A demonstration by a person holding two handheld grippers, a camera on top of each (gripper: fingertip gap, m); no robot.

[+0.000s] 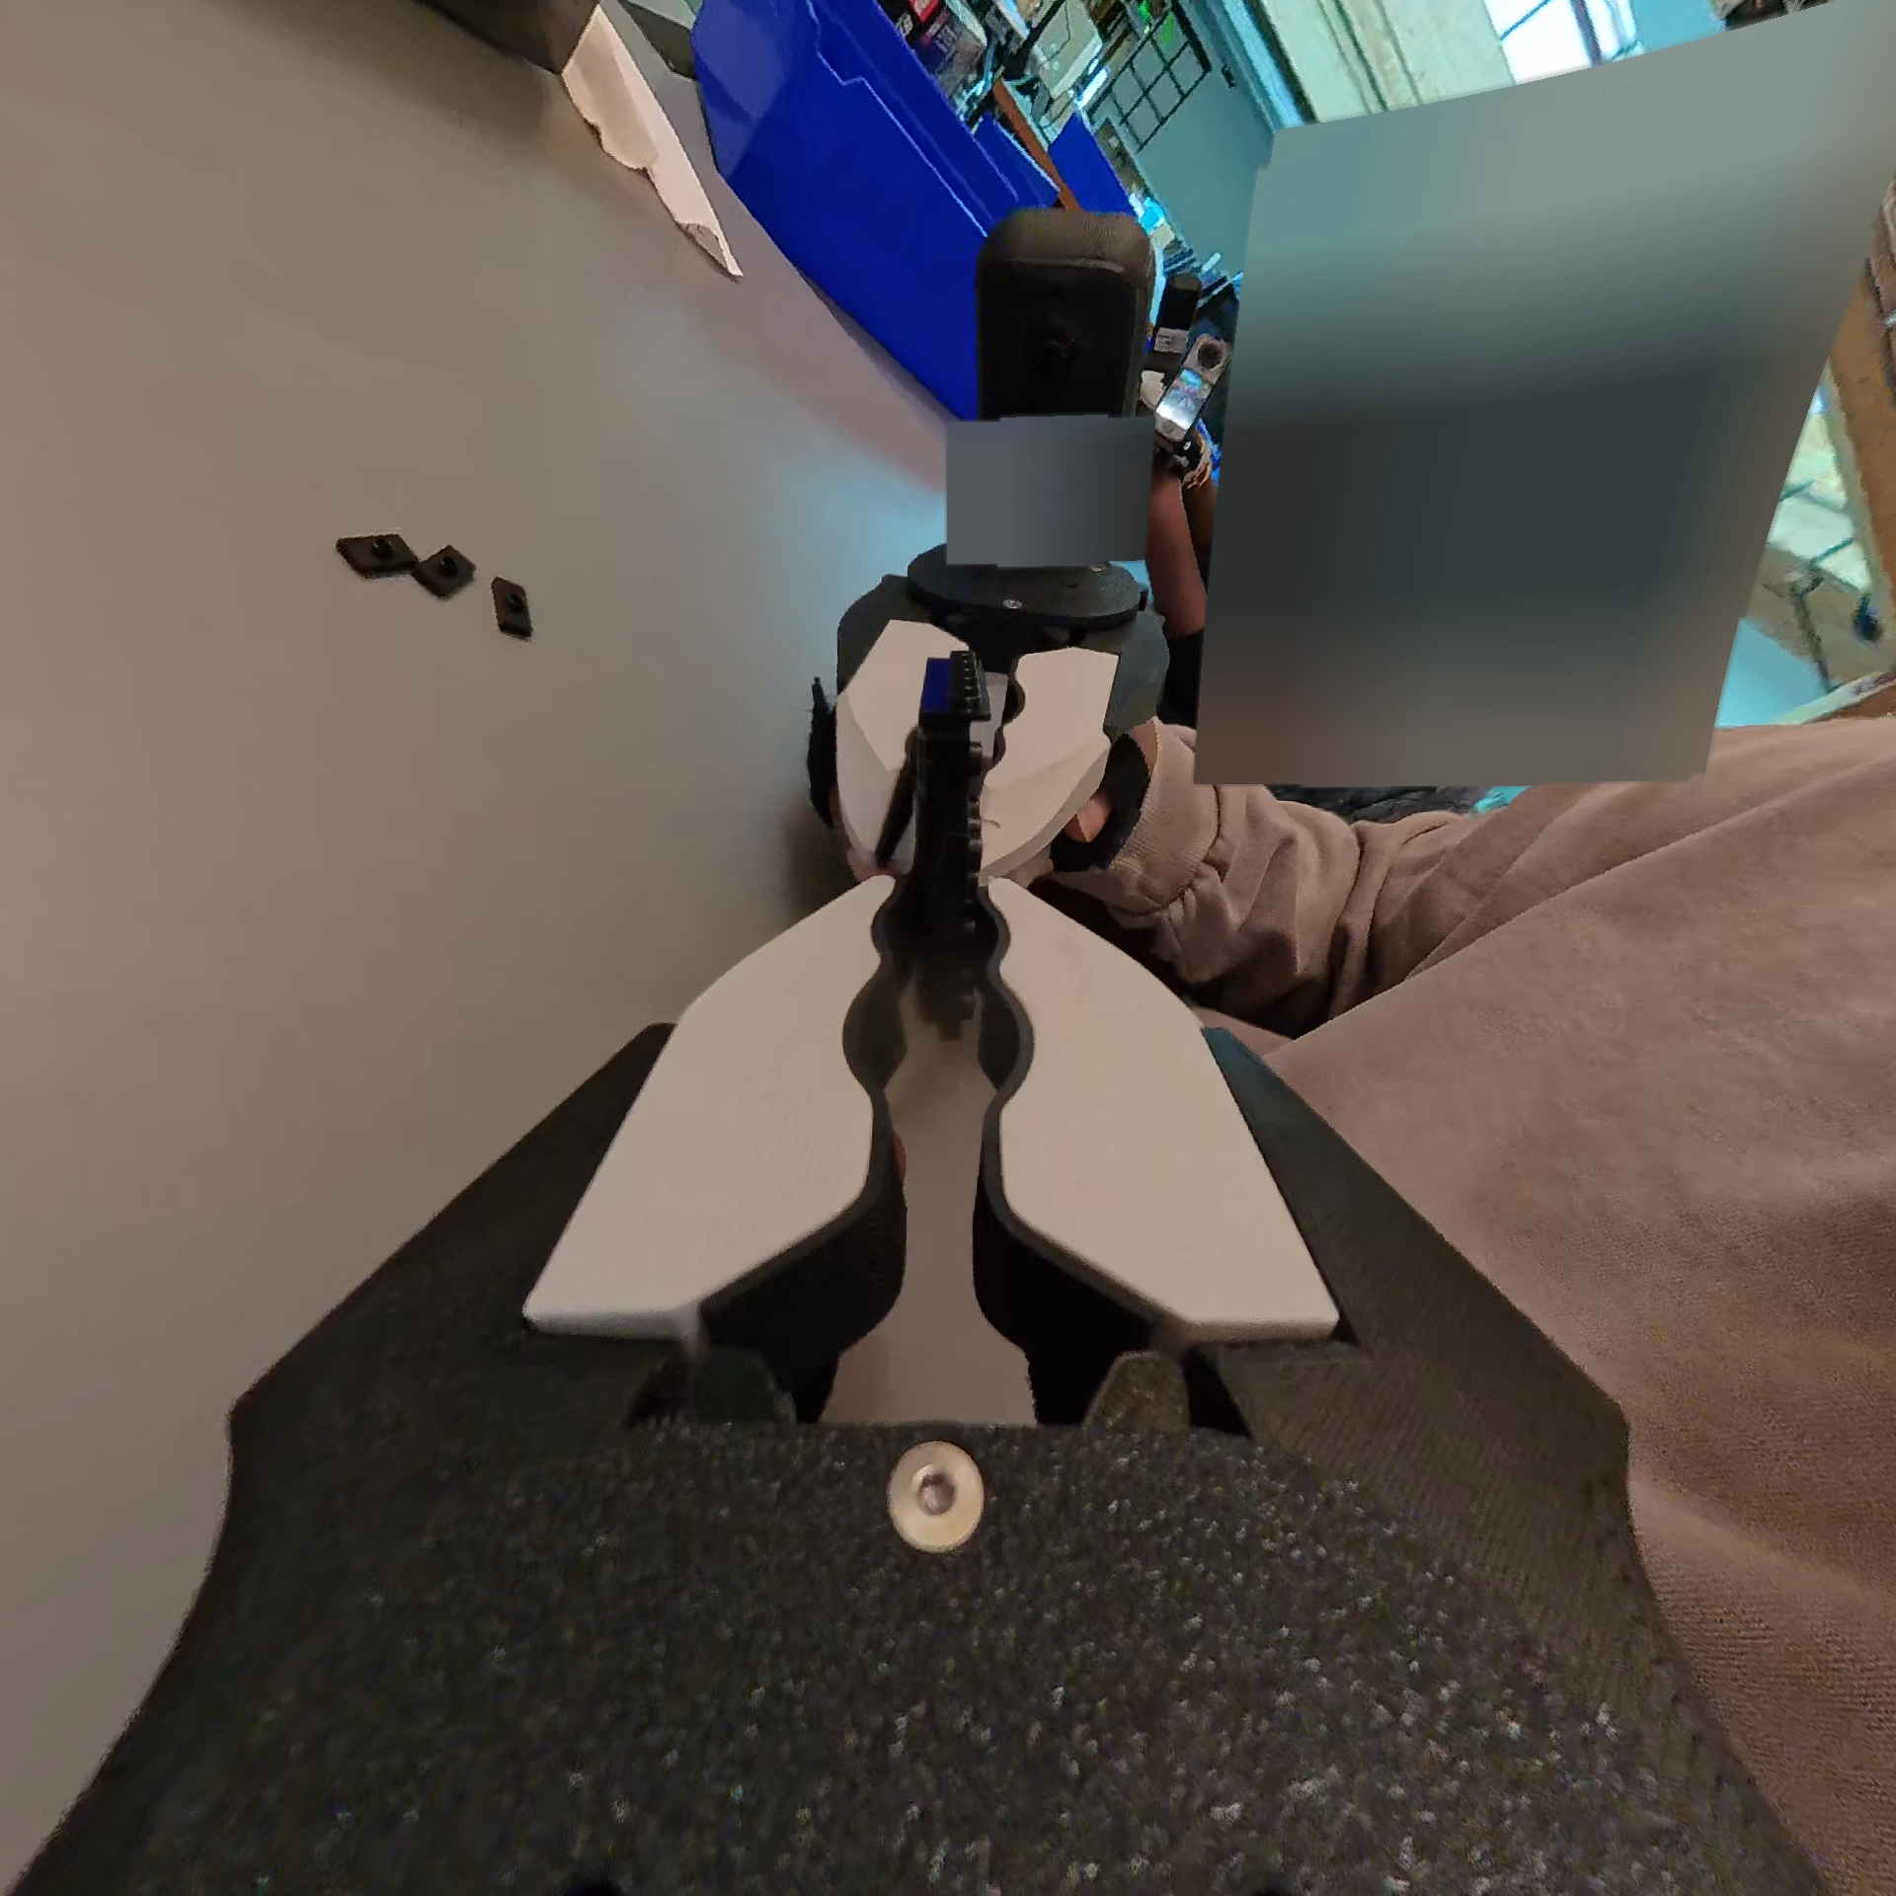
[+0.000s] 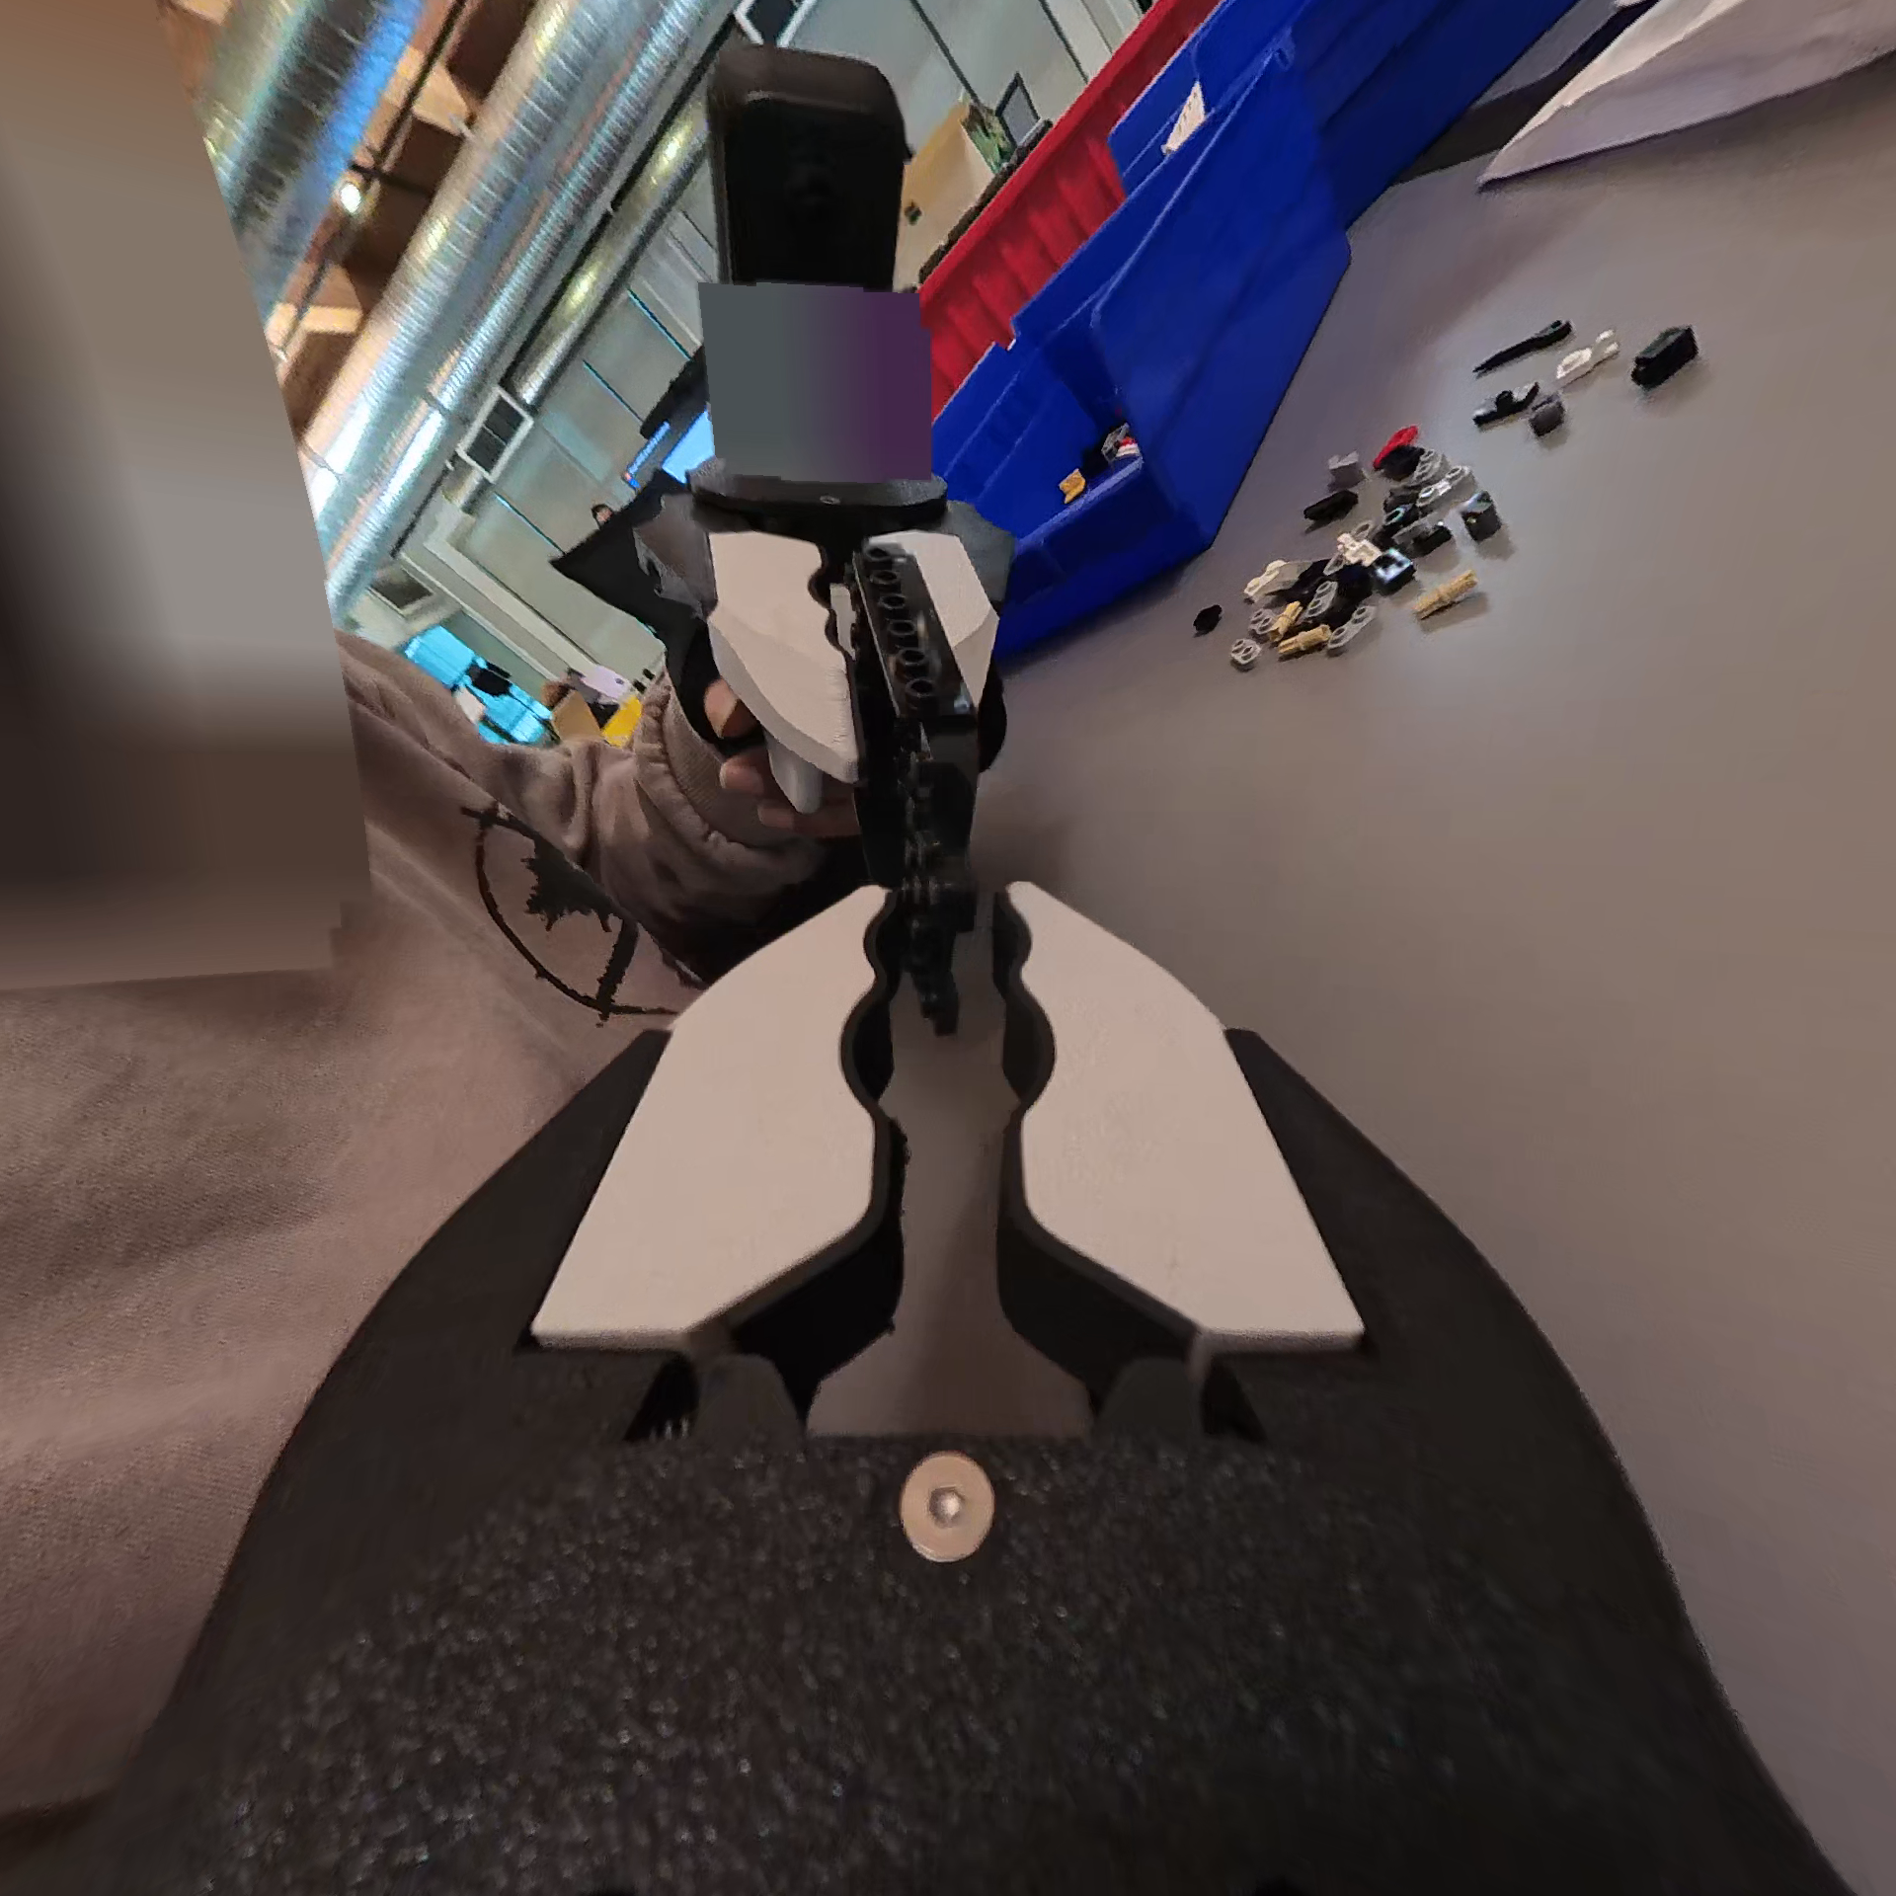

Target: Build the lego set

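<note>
A long black lego assembly [image 1: 949, 821] of studded beams, with a small blue piece [image 1: 938, 685] at its far end, is held in the air between my two grippers, which face each other. My left gripper [image 1: 939, 895] is shut on its near end. My right gripper [image 1: 970, 739] grips the far end. In the right wrist view the same assembly [image 2: 918, 739] runs from my right gripper [image 2: 946, 903], whose jaws stand narrowly apart around its end, up to my left gripper [image 2: 872, 657]. Three small black plates [image 1: 443, 569] lie on the grey table.
A pile of loose lego pieces [image 2: 1354, 559] and a few more [image 2: 1580, 369] lie on the grey table [image 2: 1436, 1026]. Blue bins [image 2: 1180, 349] and a red bin [image 2: 1016, 246] stand behind. A white sheet [image 1: 657, 154] lies far off. A person's sleeve [image 1: 1282, 903] is close. My left and right fingertips are right by each other.
</note>
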